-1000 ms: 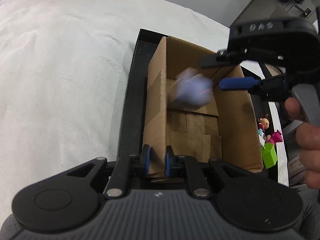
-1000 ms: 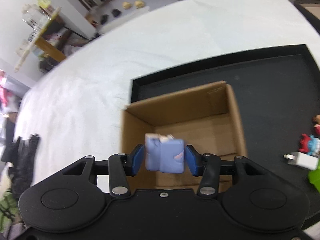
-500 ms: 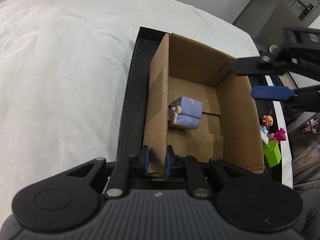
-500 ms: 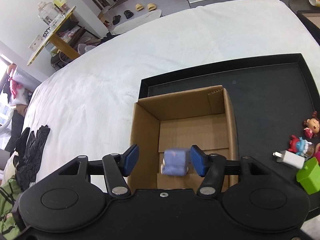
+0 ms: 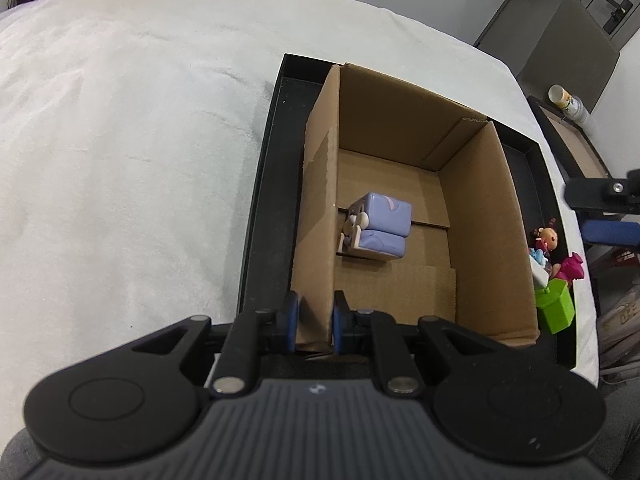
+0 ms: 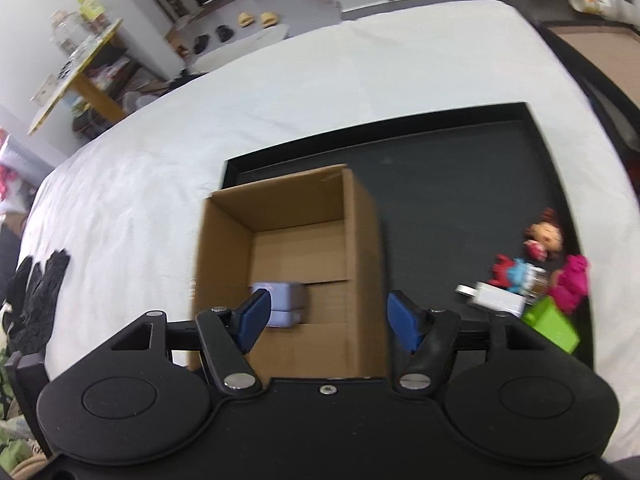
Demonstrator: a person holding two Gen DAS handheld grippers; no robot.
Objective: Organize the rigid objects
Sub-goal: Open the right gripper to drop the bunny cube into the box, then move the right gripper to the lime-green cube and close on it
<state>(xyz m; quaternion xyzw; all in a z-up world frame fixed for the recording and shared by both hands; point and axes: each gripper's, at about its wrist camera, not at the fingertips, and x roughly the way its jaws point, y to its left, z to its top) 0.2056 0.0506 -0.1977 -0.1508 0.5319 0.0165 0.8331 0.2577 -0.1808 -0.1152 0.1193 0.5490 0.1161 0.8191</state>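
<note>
The left gripper (image 5: 313, 322) was clamped on the near corner of the cardboard box (image 5: 476, 216), one blue pad on each face of the box's left wall, pinching the cardboard edge. Ahead of those fingers, down on the box floor and tight against the inner side of that same wall, lay the lilac block-shaped toy (image 5: 380, 226), tipped on its side, with bare cardboard floor open to its right and beyond it up to the far wall. The right gripper (image 6: 327, 318) hung above the near end of the box, its jaws having just been opening and now standing apart with nothing between the pads; the toy (image 6: 285, 309) showed below, just past the left fingertip, free of both. To the right of the right-hand fingers, the black tray (image 6: 460, 184) that the box stood in had a broad bare stretch of floor, and in its near right corner a small crowd sat close together: a doll with a dark head (image 6: 545, 236), a red and blue figure (image 6: 514, 273), a white charger plug (image 6: 492, 299), a magenta figure (image 6: 573, 280) and a green cube (image 6: 554, 326). The tray's raised rim ran close along the box's left side, leaving only a narrow channel there. All of this rested on a white fleecy cover (image 5: 120, 140), with black gloves (image 6: 38, 292) lying at its left edge and slippers (image 6: 256, 19) on the floor beyond.
</note>
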